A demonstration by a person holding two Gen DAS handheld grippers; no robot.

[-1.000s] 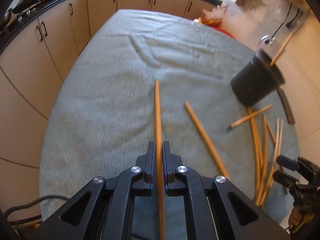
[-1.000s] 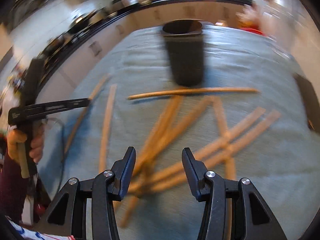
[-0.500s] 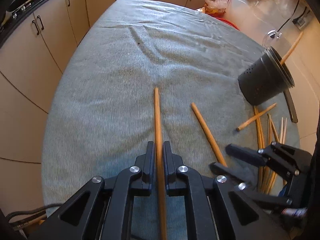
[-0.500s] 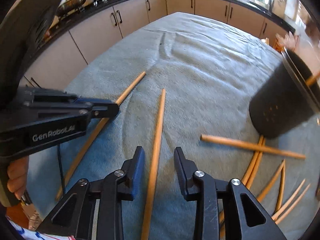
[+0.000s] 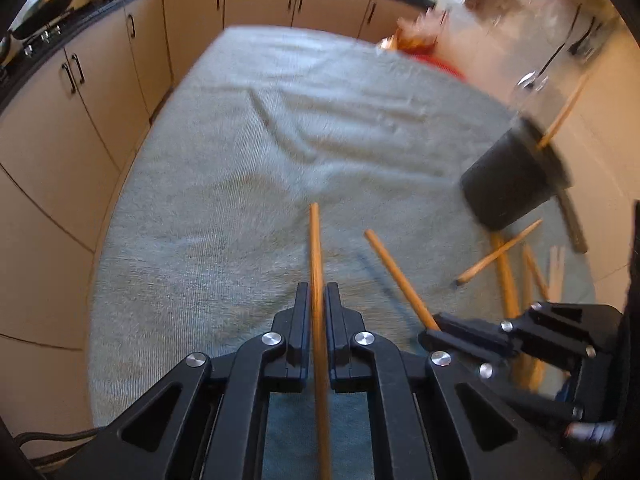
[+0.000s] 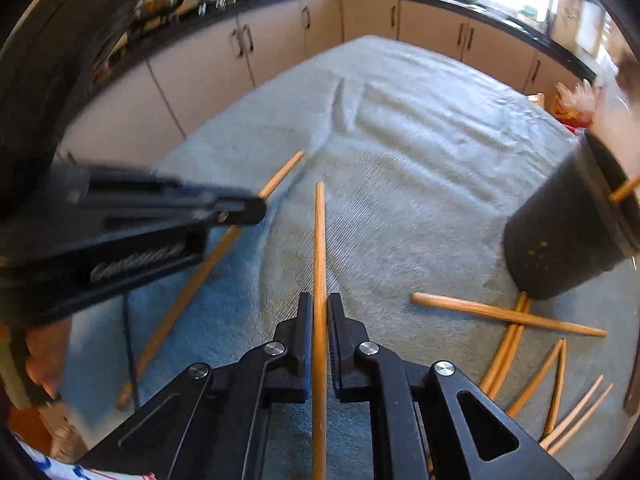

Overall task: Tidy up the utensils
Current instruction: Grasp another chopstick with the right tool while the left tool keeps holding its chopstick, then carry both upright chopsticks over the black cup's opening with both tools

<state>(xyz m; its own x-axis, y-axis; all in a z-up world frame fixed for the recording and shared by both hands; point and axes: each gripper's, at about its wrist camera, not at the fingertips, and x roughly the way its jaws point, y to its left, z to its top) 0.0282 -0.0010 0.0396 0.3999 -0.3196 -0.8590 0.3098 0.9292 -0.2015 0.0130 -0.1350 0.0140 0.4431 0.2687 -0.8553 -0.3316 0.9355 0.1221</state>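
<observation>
My left gripper (image 5: 318, 294) is shut on a long wooden stick (image 5: 315, 248) that runs forward between its fingers, above the grey cloth. My right gripper (image 6: 320, 304) is shut on a second wooden stick (image 6: 319, 240); in the left wrist view this stick (image 5: 394, 272) leads down into the right gripper (image 5: 430, 330) at lower right. The left gripper (image 6: 256, 210) with its stick (image 6: 280, 174) shows at the left of the right wrist view. A black holder (image 5: 516, 184) with one stick in it stands at the right, also in the right wrist view (image 6: 568, 236).
Several more wooden sticks (image 6: 508, 314) lie loose on the cloth near the holder's base, also in the left wrist view (image 5: 504, 276). A dark flat utensil (image 5: 572, 220) lies beyond the holder. The cloth-covered table (image 5: 320, 120) is ringed by beige cabinets (image 5: 100, 92).
My right gripper has closed on the stick that lay between its open fingers. The left gripper keeps its hold on its stick and has lifted slightly.
</observation>
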